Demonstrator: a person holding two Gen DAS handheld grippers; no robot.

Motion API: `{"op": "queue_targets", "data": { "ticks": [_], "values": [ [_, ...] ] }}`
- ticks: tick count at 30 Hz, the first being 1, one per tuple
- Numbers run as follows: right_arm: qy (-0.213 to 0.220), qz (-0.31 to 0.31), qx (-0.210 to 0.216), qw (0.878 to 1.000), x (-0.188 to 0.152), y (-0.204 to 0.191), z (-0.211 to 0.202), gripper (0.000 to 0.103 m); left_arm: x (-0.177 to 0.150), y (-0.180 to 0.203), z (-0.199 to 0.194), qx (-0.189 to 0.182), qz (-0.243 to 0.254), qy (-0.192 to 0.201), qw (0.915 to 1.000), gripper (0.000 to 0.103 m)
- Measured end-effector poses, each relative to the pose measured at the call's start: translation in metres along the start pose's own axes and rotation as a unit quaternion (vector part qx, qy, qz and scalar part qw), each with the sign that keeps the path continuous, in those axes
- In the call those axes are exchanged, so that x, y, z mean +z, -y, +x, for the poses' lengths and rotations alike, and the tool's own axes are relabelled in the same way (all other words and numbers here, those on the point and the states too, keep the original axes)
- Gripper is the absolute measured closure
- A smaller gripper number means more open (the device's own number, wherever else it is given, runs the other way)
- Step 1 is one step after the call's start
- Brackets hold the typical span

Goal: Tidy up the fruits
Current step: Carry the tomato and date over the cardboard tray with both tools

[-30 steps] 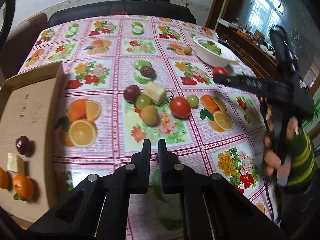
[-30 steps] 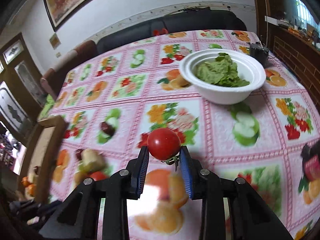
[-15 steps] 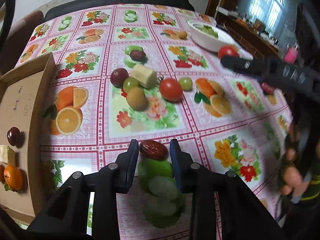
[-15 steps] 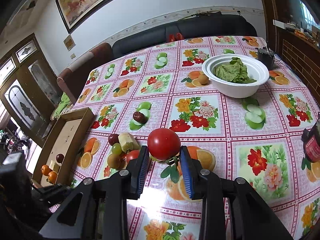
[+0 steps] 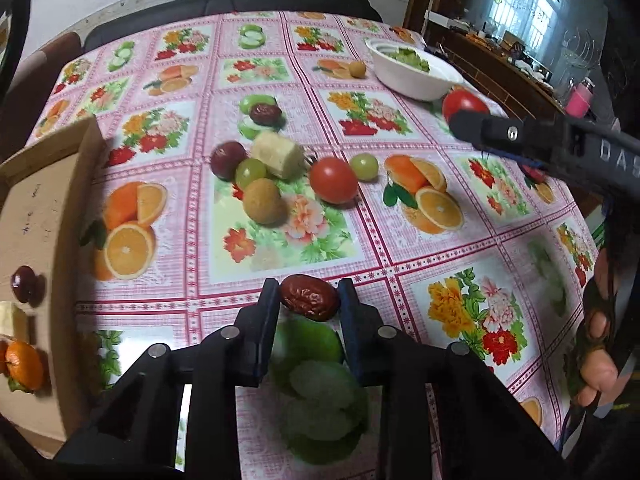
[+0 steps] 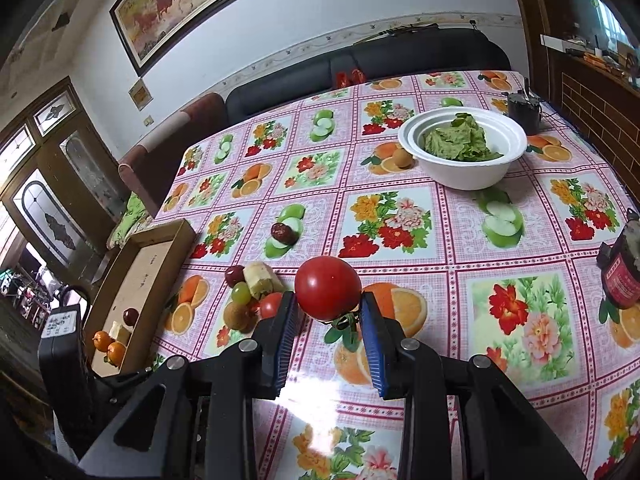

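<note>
Jujube [image 5: 309,297], dried and red, sits between the pads of the left gripper [image 5: 308,300], whose jaws are closing on it; it lies low over the tablecloth [image 5: 448,256] near the near edge, above a printed green apple. Tomato [image 6: 328,294] is clamped in the right gripper [image 6: 329,312], carried clear of the cloth, calyx hanging below the pads. Loose fruit remains mid-table: a second tomato [image 5: 334,180], two green grapes [image 5: 250,173], a kiwi [image 5: 265,201], a dark plum [image 5: 228,160], a pale banana piece [image 5: 280,155] and another jujube [image 5: 265,114]. Cardboard tray [image 6: 144,280] at the left edge already holds a plum, a pale cube and small oranges at its near end.

Judged step: secure the jujube, then carry both fruits to the tray. The wrinkled skin should grip well; squeeze only until it stops slipping, lift straight up, and clear the tray wall before lowering. The tomato bruises easily, so no tighter clamp.

Legible writing: "DAS" on the right gripper's body in the left view; handwriting on the tray floor and the red jar's [image 6: 620,276] label cannot be read.
</note>
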State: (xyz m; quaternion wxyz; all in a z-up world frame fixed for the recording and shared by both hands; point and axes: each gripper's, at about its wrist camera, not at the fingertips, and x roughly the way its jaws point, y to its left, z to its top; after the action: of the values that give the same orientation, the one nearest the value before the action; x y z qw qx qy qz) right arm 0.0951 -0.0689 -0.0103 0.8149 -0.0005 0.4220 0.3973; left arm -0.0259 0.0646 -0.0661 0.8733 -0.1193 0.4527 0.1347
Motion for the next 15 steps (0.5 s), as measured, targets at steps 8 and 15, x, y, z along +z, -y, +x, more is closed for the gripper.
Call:
{"op": "queue_targets", "data": {
  "ticks": [8, 15],
  "values": [
    [-0.005, -0.021, 0.017, 1.0, -0.004, -0.027, -0.002, 0.071, 0.008, -0.025, -0.028, 0.055, -0.016, 0.033, 0.9978, 0.076],
    [-0.018, -0.053, 0.043, 0.998, -0.007, -0.069, 0.005, 0.071, 0.008, -0.061, -0.056, 0.115, -0.043, 0.065, 0.9904, 0.076]
  ]
}}
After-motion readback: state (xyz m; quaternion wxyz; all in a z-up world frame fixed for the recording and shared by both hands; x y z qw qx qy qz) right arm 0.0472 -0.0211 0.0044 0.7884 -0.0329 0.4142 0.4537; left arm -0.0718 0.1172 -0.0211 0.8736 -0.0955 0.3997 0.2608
